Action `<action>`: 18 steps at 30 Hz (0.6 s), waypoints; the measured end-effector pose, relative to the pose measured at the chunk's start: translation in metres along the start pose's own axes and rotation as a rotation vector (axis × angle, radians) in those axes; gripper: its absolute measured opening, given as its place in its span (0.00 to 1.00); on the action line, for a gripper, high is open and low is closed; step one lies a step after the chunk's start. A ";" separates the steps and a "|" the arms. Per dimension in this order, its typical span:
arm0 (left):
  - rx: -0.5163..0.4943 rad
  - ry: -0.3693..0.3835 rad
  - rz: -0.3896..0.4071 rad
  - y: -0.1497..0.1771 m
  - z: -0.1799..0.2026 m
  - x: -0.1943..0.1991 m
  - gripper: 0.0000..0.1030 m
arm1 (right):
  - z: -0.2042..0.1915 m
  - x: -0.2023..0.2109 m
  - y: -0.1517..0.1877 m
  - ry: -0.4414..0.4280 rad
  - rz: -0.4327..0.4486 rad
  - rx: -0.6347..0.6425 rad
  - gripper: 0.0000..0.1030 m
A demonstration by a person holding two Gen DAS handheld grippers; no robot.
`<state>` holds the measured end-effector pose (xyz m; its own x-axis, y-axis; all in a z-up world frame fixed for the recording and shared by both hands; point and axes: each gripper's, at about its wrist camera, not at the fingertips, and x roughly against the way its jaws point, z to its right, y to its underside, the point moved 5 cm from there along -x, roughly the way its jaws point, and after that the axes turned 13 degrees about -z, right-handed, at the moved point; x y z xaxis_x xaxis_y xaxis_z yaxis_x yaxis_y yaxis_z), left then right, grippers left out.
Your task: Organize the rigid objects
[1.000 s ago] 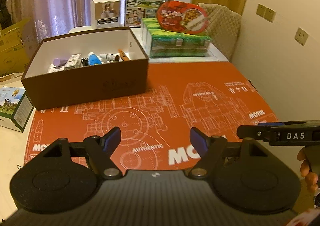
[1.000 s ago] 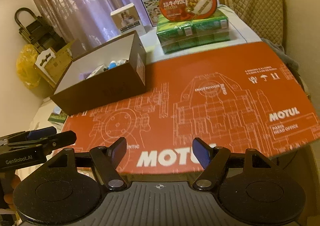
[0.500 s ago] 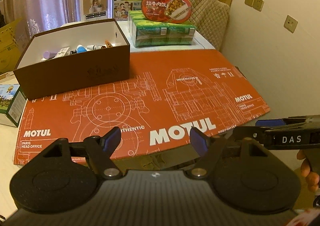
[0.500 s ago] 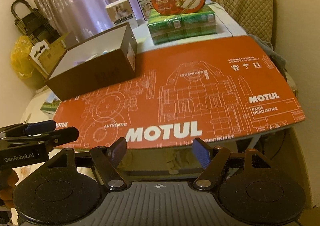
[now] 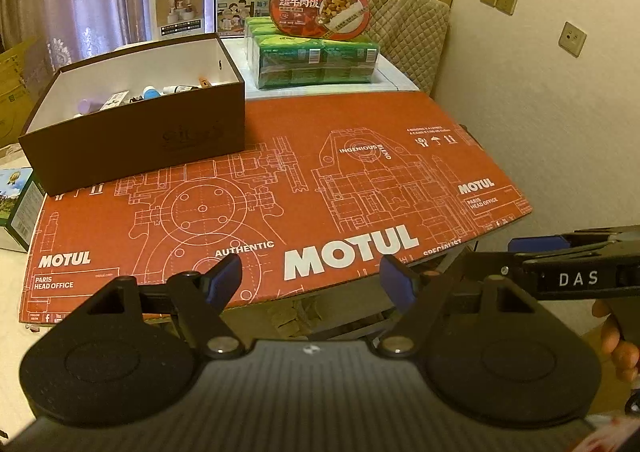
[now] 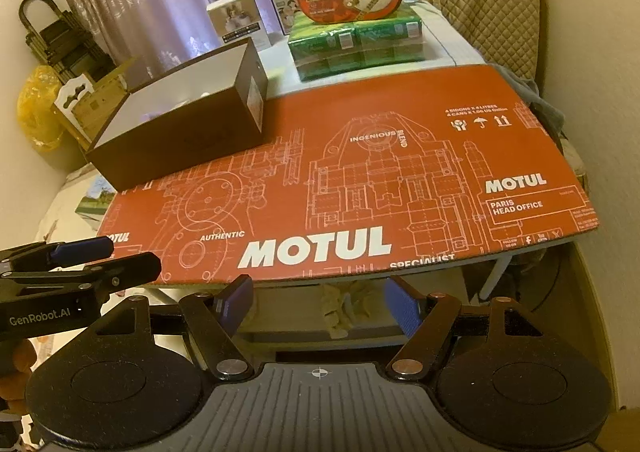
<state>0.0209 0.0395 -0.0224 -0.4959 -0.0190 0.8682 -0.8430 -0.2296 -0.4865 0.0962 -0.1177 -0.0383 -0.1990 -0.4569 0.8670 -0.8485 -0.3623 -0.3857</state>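
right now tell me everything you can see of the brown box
The brown box is an open-topped rectangular carton, apparently cardboard, dark brown outside and white inside, with a faint embossed logo on its front wall and a pale label on its right end. It stands upright on the far left of the red Motul mat. Small items lie inside: a purple cap, a blue cap, little bottles and packets. Neither gripper touches it.

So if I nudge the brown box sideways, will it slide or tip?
The brown box looks low and wide, so it should probably slide rather than tip. The red mat beneath looks smooth. The small items inside lie loose and may roll or shift.
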 end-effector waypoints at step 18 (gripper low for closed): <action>-0.013 0.003 -0.002 -0.003 0.009 -0.004 0.71 | 0.007 0.000 0.001 -0.003 -0.006 -0.008 0.68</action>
<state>0.0275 0.0320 -0.0239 -0.4946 -0.0158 0.8690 -0.8467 -0.2169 -0.4859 0.0983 -0.1240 -0.0406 -0.1921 -0.4572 0.8683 -0.8537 -0.3585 -0.3777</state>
